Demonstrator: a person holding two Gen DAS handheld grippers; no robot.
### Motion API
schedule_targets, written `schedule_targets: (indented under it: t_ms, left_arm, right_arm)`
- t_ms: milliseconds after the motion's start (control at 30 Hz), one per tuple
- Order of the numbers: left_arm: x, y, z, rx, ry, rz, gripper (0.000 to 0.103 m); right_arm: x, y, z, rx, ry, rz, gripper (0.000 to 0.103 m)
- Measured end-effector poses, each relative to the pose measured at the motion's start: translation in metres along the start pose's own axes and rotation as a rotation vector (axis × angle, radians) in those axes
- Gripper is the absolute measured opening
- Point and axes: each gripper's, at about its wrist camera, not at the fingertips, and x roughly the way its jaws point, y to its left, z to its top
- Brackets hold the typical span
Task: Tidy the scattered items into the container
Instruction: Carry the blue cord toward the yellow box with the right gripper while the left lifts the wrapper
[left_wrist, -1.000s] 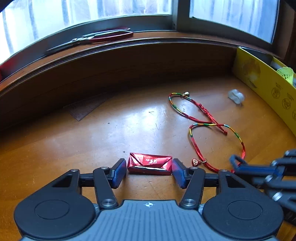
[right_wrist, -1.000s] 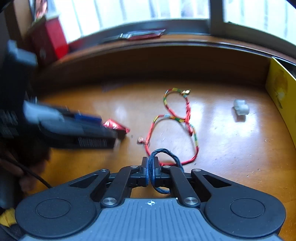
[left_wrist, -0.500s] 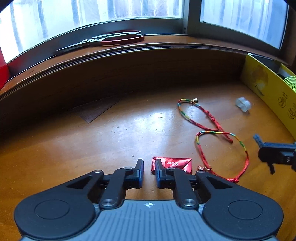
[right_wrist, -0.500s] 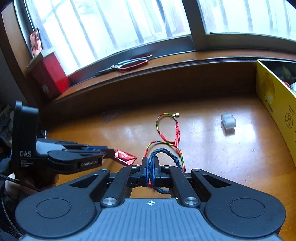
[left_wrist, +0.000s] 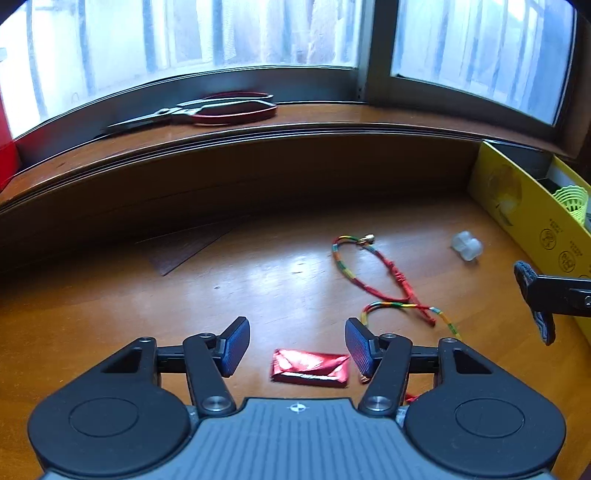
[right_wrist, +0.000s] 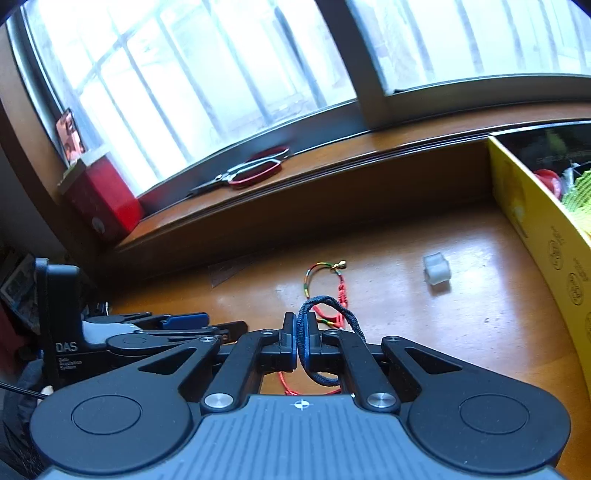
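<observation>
A red foil candy wrapper lies flat on the wooden table. My left gripper hovers just above it, its jaws opening; the wrapper sits between and below the pads, and neither pad touches it. A red multicoloured cord bracelet lies to the right, with a small white plastic piece beyond it. My right gripper is shut on a dark blue hair band, held clear of the table. The yellow box stands at the right edge.
Red-handled scissors rest on the raised window sill behind the table. A red box stands at the sill's left end. Inside the yellow box lie a green mesh item and other things. A dark patch marks the table.
My left gripper closed beside the wrapper without catching it, then opened again and rose. My right gripper lifted and swung toward the yellow box, still holding the blue band.
</observation>
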Motion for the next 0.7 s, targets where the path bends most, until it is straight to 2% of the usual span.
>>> schedule_targets:
  t_ms: [200,400,533,700]
  left_arm:
    - [0.004,-0.049,0.023,0.096,-0.06,-0.06,0.063]
    - [0.018,-0.11,0.039,0.162,-0.125,-0.11,0.071]
    - [0.032,-0.145,0.044,0.201,-0.114,-0.101,0.071]
    - [0.041,-0.168,0.042,0.172,-0.092,-0.106,0.071]
  right_arm:
    - [-0.03,-0.017,0.009,0.027,-0.067,-0.014,0.006]
    - [-0.073,-0.047,0.024,0.048,-0.153,-0.067,0.006]
    - [-0.101,-0.076,0.031,0.094,-0.218,-0.107,0.006]
    - [-0.131,-0.124,0.04,0.177,-0.302,-0.155,0.006]
